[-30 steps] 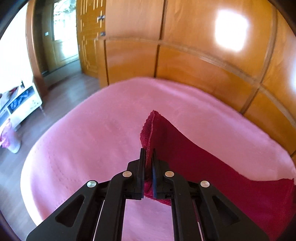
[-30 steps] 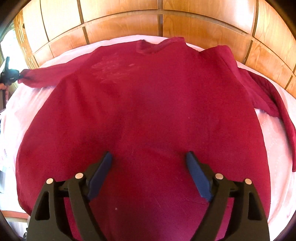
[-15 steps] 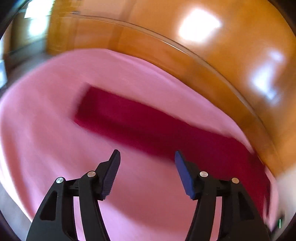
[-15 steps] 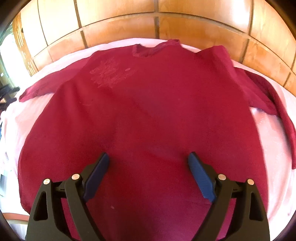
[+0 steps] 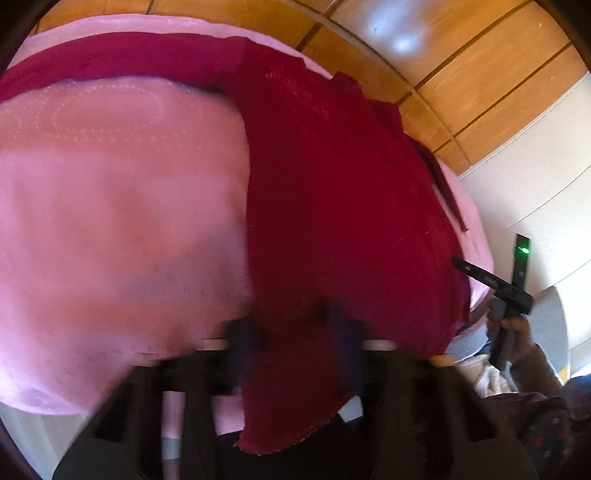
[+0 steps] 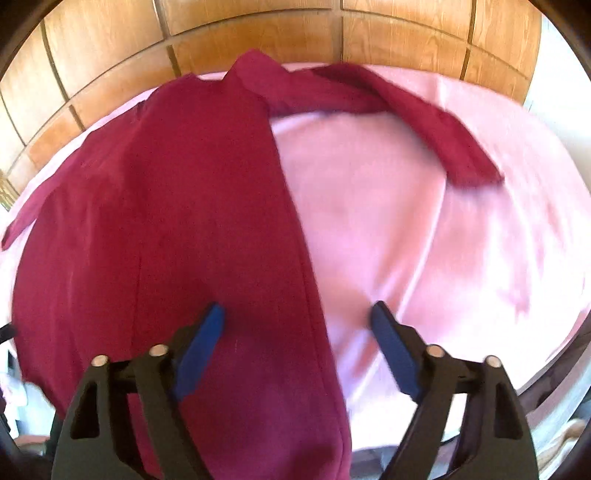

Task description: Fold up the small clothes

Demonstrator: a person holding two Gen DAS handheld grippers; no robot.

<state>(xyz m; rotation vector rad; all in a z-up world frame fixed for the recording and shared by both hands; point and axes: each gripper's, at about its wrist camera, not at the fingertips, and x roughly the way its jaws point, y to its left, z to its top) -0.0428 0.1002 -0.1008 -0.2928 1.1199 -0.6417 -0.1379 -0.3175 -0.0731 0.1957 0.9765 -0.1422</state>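
Sleeve released; one sweater (image 6: 177, 221) flat.

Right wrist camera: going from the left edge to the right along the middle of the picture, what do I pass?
Dark red top → bare pink bedcover → the top's loose sleeve, lying on the cover → more pink cover toward the right edge.

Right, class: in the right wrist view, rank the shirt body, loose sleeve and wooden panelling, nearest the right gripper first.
1. Shirt body, directly beneath the right gripper.
2. Loose sleeve, upper right.
3. Wooden panelling, behind, along the top.
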